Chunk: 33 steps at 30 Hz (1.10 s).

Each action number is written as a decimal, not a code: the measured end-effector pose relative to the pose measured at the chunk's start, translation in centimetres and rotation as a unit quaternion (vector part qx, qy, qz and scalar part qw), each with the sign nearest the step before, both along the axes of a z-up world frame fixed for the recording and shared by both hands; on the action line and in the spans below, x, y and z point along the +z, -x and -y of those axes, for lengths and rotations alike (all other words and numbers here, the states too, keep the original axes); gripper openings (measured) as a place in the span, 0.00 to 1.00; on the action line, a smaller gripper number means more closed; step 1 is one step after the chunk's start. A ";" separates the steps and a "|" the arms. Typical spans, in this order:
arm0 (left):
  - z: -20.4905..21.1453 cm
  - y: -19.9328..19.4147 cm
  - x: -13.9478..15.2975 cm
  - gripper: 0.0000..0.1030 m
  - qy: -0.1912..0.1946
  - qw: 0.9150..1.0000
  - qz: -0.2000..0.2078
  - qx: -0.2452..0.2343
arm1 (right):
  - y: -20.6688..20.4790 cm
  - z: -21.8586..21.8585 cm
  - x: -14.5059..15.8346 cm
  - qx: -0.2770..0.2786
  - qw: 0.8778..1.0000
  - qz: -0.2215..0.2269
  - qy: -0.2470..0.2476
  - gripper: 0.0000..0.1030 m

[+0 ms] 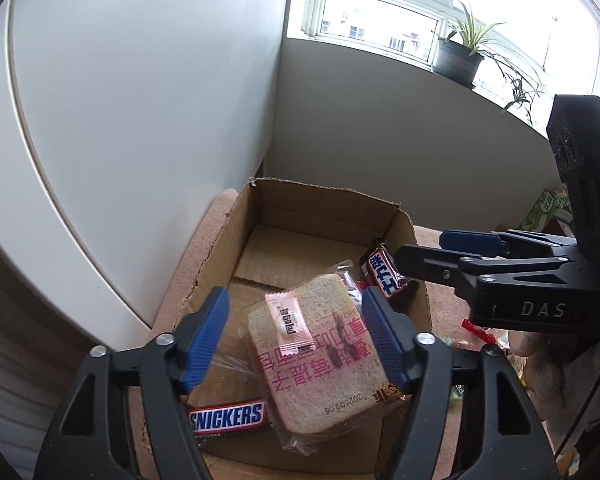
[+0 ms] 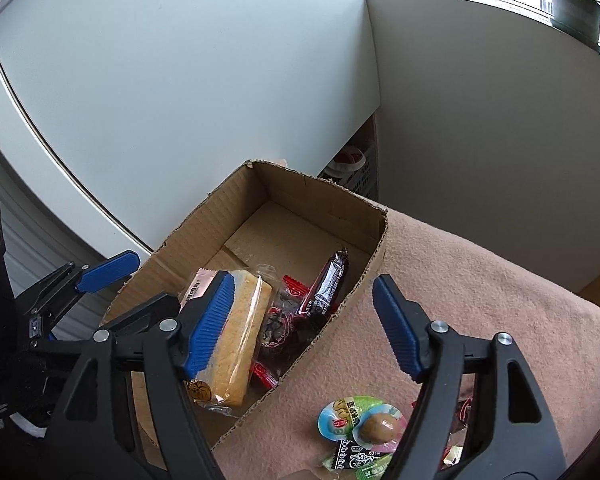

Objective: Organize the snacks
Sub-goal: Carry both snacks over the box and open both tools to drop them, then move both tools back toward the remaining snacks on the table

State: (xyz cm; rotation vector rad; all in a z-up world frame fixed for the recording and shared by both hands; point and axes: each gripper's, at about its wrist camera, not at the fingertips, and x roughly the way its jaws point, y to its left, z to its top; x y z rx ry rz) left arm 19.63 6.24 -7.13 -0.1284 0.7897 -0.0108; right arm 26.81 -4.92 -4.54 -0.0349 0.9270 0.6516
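Left wrist | left hand-held gripper (image 1: 294, 334) open | bread (image 1: 320, 354) in box (image 1: 332, 200)

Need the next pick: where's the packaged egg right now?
In the right wrist view, the packaged egg lies on the pink cloth outside the cardboard box, low between the open right gripper fingers.

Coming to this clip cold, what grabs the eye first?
The open cardboard box on the pinkish blanket, with a wrapped bread slice lying tilted inside, a Snickers bar beside it. The left tongs hang open over the bread, and more packets, including a braised egg, lie outside the box.
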 end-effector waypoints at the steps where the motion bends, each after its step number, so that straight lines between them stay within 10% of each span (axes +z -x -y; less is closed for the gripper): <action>1: 0.0 0.1 0.0 0.68 0.003 1.000 -0.001 -0.001 | 0.1 0.3 0.2 -0.001 1.000 0.000 -0.001 0.72; 19: 2.6 3.4 1.5 0.68 0.021 0.999 0.016 -0.035 | 5.4 11.2 2.1 -0.053 0.999 0.003 -0.002 0.72; 33: 9.4 7.1 0.7 0.68 0.029 0.993 0.016 -0.117 | 11.6 21.6 -2.5 -0.097 0.995 -0.027 0.014 0.73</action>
